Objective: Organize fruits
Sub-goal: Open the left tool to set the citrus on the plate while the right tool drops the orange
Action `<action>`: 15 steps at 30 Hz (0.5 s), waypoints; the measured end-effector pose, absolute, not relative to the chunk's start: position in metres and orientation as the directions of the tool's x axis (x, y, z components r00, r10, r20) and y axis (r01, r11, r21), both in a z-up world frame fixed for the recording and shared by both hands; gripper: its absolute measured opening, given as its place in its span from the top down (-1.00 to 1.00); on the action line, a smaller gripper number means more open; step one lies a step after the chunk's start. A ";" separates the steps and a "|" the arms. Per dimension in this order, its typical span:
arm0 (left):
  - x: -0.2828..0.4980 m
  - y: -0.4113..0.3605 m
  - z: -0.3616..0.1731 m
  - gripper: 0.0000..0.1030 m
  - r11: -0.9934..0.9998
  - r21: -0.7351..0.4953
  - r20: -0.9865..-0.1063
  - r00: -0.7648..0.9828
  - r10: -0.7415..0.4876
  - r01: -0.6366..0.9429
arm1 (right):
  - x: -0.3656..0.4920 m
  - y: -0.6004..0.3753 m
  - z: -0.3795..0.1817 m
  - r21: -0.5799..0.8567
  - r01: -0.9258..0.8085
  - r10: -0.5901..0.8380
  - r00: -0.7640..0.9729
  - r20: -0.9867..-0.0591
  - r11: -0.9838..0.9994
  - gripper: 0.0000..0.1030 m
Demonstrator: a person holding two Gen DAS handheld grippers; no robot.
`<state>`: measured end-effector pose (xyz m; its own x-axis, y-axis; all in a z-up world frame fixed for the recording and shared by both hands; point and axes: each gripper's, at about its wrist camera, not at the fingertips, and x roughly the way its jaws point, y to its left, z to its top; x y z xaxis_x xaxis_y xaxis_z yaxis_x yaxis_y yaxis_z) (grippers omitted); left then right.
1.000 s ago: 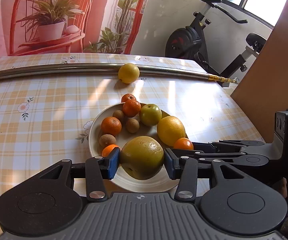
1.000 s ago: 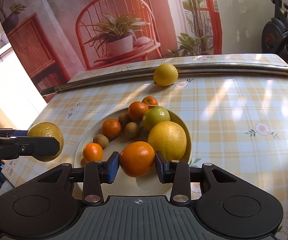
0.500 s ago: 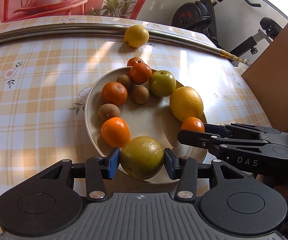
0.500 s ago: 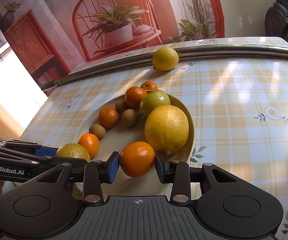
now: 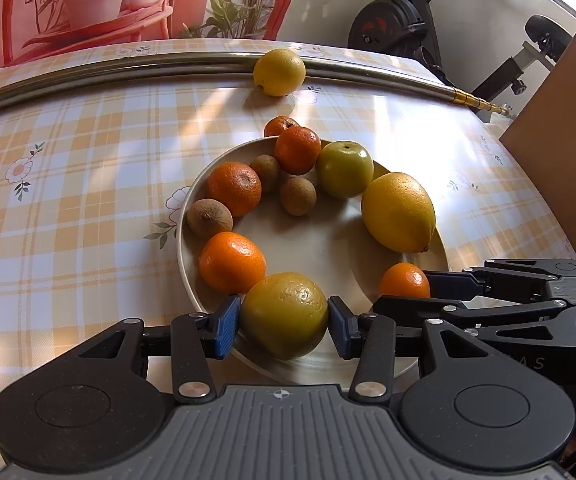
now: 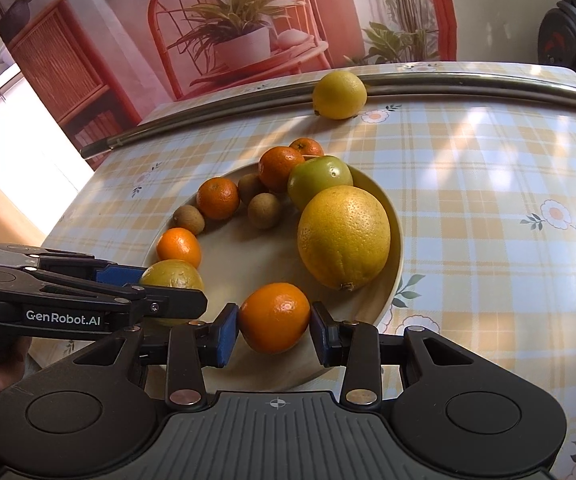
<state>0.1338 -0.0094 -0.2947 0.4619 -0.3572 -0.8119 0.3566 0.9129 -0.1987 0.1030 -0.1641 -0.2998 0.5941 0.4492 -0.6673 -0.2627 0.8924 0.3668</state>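
Note:
A cream plate [image 5: 308,248] [image 6: 247,256] holds several oranges, small brown fruits, a green apple [image 5: 344,174] and a large yellow citrus [image 5: 398,212] [image 6: 344,236]. My left gripper [image 5: 283,320] is shut on a yellow-green citrus [image 5: 283,314] [image 6: 171,276] at the plate's near edge. My right gripper [image 6: 275,330] is shut on an orange [image 6: 275,316] [image 5: 404,280] low over the plate's near rim. A lemon [image 5: 279,72] [image 6: 340,94] lies on the table against a metal pole.
A long metal pole [image 5: 127,72] [image 6: 468,84] lies across the far side of the checked tablecloth [image 5: 67,200]. A small orange [image 5: 279,124] sits just behind the plate. An exercise bike [image 5: 408,20] and a brown board [image 5: 568,140] stand off the right side.
Both grippers have moved forward and down over the plate with their fruits, bringing them close to the plate surface. Both stay shut.

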 end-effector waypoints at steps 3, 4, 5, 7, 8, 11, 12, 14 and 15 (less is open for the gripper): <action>0.131 -0.008 -0.292 0.03 0.910 -0.200 -0.807 0.466 -0.363 0.362 | 0.102 -0.163 -0.302 0.371 -0.265 0.455 0.579 -0.677 0.890 0.32; 0.131 -0.007 -0.291 0.03 0.908 -0.202 -0.806 0.464 -0.367 0.367 | 0.101 -0.162 -0.302 0.372 -0.267 0.457 0.575 -0.679 0.889 0.31; 0.130 -0.007 -0.291 0.02 0.907 -0.201 -0.807 0.463 -0.367 0.369 | 0.101 -0.161 -0.302 0.373 -0.268 0.458 0.572 -0.681 0.888 0.31; 0.127 -0.006 -0.289 0.02 0.907 -0.198 -0.804 0.468 -0.368 0.373 | 0.102 -0.159 -0.303 0.371 -0.272 0.460 0.563 -0.687 0.888 0.31; 0.126 -0.005 -0.288 0.02 0.907 -0.200 -0.800 0.472 -0.370 0.372 | 0.102 -0.157 -0.303 0.364 -0.274 0.455 0.561 -0.691 0.890 0.31; 0.123 0.001 -0.284 0.02 0.906 -0.218 -0.787 0.484 -0.383 0.362 | 0.102 -0.152 -0.302 0.349 -0.283 0.449 0.555 -0.700 0.893 0.31; 0.123 0.003 -0.282 0.02 0.906 -0.225 -0.782 0.489 -0.387 0.359 | 0.101 -0.150 -0.301 0.345 -0.289 0.450 0.552 -0.702 0.893 0.31; 0.121 0.007 -0.278 0.02 0.906 -0.239 -0.776 0.493 -0.394 0.350 | 0.100 -0.147 -0.301 0.342 -0.298 0.453 0.545 -0.705 0.891 0.31; 0.120 0.010 -0.276 0.03 0.907 -0.243 -0.771 0.498 -0.396 0.344 | 0.100 -0.145 -0.300 0.342 -0.305 0.457 0.540 -0.707 0.889 0.31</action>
